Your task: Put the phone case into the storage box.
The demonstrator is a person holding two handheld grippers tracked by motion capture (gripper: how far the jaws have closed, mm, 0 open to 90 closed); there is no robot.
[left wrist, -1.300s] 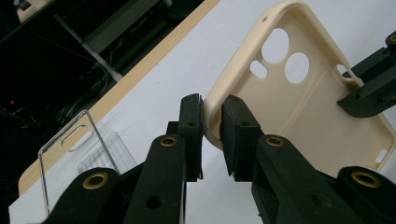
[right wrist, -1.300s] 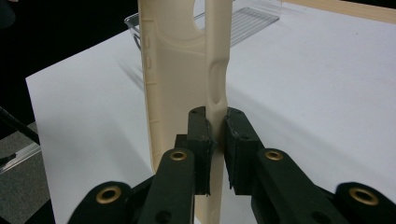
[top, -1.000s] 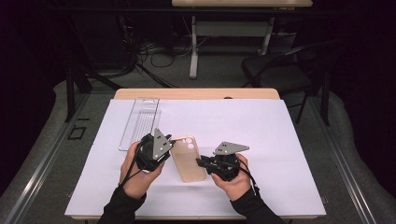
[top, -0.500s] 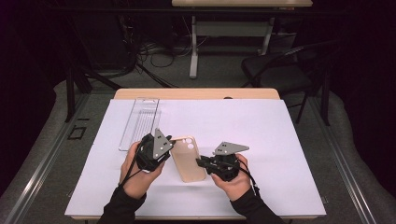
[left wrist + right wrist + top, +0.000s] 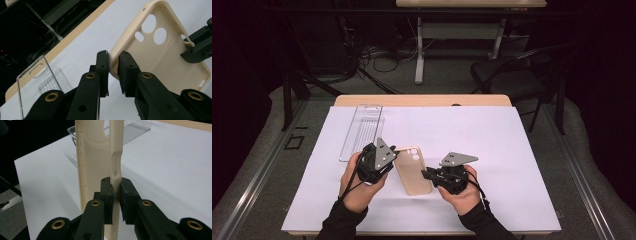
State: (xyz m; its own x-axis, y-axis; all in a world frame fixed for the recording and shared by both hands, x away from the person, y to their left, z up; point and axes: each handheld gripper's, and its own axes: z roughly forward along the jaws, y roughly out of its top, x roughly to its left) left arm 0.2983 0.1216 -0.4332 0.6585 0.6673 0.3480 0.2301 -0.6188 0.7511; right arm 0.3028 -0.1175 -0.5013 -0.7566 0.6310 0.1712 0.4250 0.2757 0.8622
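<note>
A person sits at a table covered by a white sheet (image 5: pixel 512 150), with a two-jaw gripper in each hand. Between the two grippers is a cream-coloured phone case (image 5: pixel 413 170), a soft shell with round camera cut-outs at its far end. It sits near the front middle of the sheet, its hollow inside facing up.

The left gripper (image 5: pixel 389 162) has just been closing its jaws on the case. In the left gripper view, that gripper (image 5: pixel 113 66) has its two black pads pressed on either side of the case's (image 5: pixel 162 57) rim, at a corner near the camera holes. The right gripper (image 5: pixel 428 175) is clamped on the opposite long edge. In the right gripper view, that gripper (image 5: pixel 115 192) pinches the thin side wall of the case (image 5: pixel 95 165), close to a button cut-out.

To the left and farther back on the sheet lies a clear plastic phone case (image 5: pixel 362 131), flat and untouched, well apart from both grippers. It also appears at the lower left of the left gripper view (image 5: pixel 37 80).

Judging by this, the grasping stage looks complete: both grippers have a firm pinch on opposite edges of the cream case. What appears left is the handling itself, perhaps lifting, flexing or turning it over. No phone is in sight.
</note>
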